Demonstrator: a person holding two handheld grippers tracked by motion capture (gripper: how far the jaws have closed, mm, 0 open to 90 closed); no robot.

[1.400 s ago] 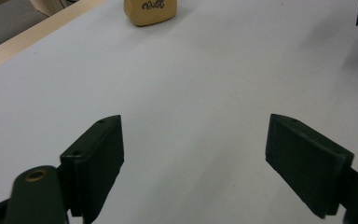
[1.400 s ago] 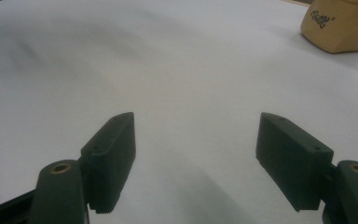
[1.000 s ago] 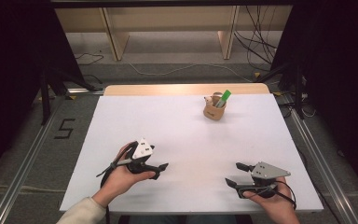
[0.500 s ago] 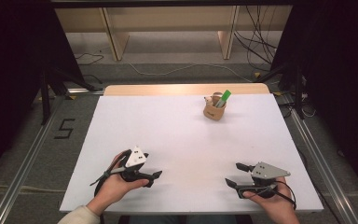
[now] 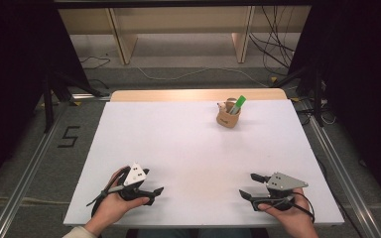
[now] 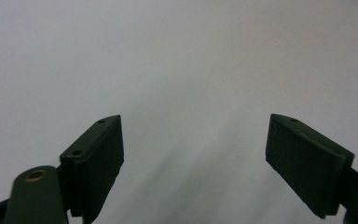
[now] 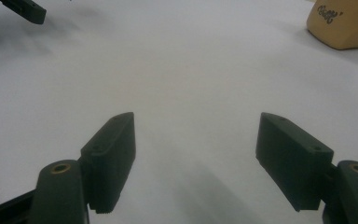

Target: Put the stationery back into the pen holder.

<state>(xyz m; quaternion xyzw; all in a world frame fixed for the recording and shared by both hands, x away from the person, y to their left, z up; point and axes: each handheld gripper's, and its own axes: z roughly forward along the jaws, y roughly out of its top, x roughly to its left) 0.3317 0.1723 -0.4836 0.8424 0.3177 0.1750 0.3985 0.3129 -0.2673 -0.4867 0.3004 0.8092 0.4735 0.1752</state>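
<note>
A person sits at the near edge of a white tabletop (image 5: 193,148), holding a handheld gripper in each hand. The left gripper (image 5: 151,194) rests low near the front left part of the tabletop, its two black jaws spread wide apart with nothing between them; its own view shows bare white surface between the jaws. The right gripper (image 5: 250,186) sits near the front right, well apart from the left one, and its jaws are likewise spread wide and hold nothing. A grey three-cornered plate (image 5: 286,181) tops the right gripper. Far from both, toward the back of the tabletop and right of centre, stands a small tan cup (image 5: 227,118) with a green marker (image 5: 237,104) sticking up out of it. In the right gripper view the cup appears at the upper right corner.
</note>
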